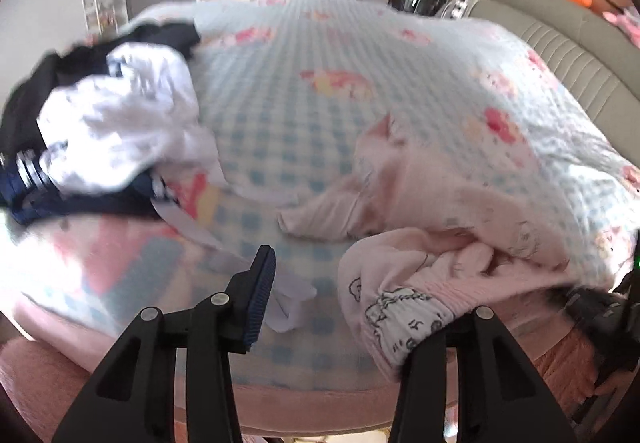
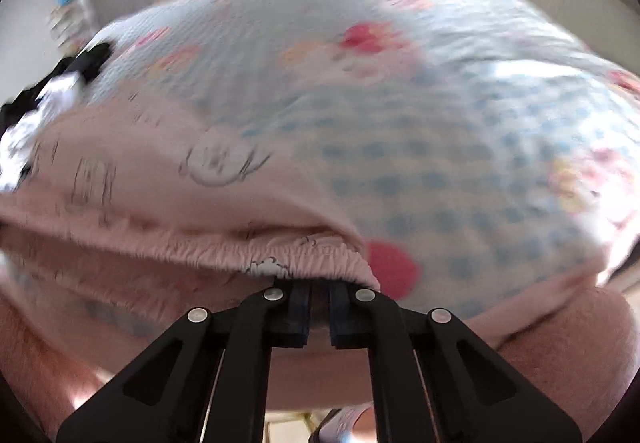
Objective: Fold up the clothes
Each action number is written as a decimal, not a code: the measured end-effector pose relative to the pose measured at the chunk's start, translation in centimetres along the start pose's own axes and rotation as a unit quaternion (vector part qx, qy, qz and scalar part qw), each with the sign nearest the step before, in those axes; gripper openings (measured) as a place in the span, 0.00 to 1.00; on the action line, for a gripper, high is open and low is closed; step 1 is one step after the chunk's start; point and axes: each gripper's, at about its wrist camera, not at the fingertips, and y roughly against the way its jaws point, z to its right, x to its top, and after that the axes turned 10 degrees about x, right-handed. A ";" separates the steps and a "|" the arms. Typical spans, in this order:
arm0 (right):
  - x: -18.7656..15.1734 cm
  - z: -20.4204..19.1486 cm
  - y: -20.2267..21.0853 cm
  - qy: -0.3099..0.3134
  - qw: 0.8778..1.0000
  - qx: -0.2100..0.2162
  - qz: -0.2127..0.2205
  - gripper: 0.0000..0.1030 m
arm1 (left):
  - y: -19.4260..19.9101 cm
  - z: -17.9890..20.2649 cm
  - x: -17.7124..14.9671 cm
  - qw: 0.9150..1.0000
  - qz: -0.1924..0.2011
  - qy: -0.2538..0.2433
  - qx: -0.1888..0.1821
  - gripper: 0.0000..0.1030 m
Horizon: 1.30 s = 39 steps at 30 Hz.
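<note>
A pink garment (image 1: 436, 199) with cartoon line drawings lies crumpled on the near right of the bed. Its elastic waistband (image 1: 404, 319) hangs over the right finger of my left gripper (image 1: 348, 291), which stands wide open; only the left finger's blue pad (image 1: 262, 295) shows. In the right wrist view the same pink garment (image 2: 132, 179) spreads to the left, and my right gripper (image 2: 319, 289) is shut on its ruffled waistband edge (image 2: 304, 259). The fingertips are buried under the hem. This view is motion-blurred.
The bed has a blue-checked quilt (image 1: 304, 55) with pink prints. A heap of white, black and navy clothes (image 1: 100, 123) sits on its left side. A grey padded headboard (image 1: 560, 51) runs along the right. A pink blanket (image 1: 60, 359) edges the near side.
</note>
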 end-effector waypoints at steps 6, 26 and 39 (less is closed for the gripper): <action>-0.8 -2.1 -0.3 0.030 0.993 0.107 -0.038 0.03 | 0.0 -0.2 0.0 0.997 -0.032 -0.014 -0.076 0.19; 7.9 0.7 15.0 -0.013 0.964 -0.052 0.262 0.02 | 7.8 3.8 14.1 0.984 0.147 -0.077 -0.062 0.06; 2.6 -9.1 2.8 0.102 0.972 0.212 0.002 0.29 | 0.7 -0.3 3.6 0.998 -0.030 -0.017 -0.061 0.06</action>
